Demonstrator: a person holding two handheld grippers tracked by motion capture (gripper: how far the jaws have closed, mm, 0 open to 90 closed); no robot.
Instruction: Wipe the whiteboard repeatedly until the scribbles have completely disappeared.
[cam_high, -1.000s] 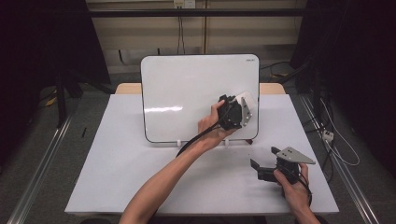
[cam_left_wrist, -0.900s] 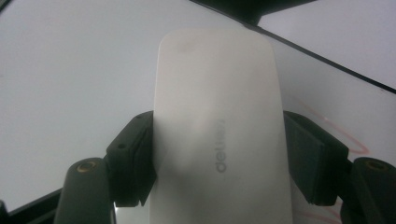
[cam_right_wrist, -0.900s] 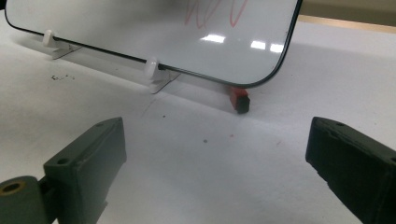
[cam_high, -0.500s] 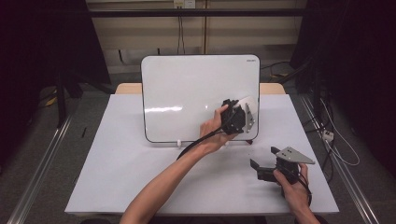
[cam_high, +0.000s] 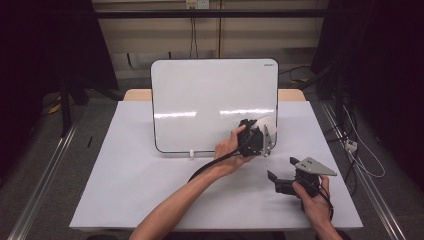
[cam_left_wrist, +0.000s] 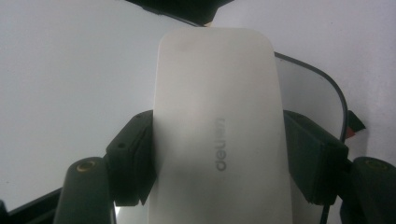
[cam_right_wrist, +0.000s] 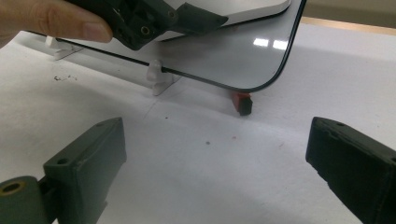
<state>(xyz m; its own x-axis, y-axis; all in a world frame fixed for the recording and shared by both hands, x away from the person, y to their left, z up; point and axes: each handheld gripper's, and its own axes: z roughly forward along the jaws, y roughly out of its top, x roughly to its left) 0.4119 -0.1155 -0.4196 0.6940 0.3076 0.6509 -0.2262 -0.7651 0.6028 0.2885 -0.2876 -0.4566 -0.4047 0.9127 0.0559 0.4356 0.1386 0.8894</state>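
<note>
A white whiteboard (cam_high: 200, 100) stands upright on small white feet at the back of the table. My left gripper (cam_high: 260, 137) is at the board's lower right corner, shut on a white eraser (cam_left_wrist: 217, 116) with grey lettering; both black pads (cam_left_wrist: 133, 156) press its long sides. The eraser's far end lies toward the board's surface (cam_left_wrist: 70, 70). My right gripper (cam_high: 282, 182) rests low at the front right, open with nothing between its jaws (cam_right_wrist: 219, 149). It faces the board's lower corner (cam_right_wrist: 243, 60), with the left gripper (cam_right_wrist: 149, 18) and a thumb above.
The white tabletop (cam_high: 140, 190) spreads around the board. A small red and black piece (cam_right_wrist: 242, 103) lies under the board's lower right corner, beside a white clip foot (cam_right_wrist: 159, 77). Dark specks dot the table near the feet. A black cable trails from the left gripper.
My left gripper has slid down and to the right across the board with the eraser, reaching the lower right corner. The right gripper has stayed still.
</note>
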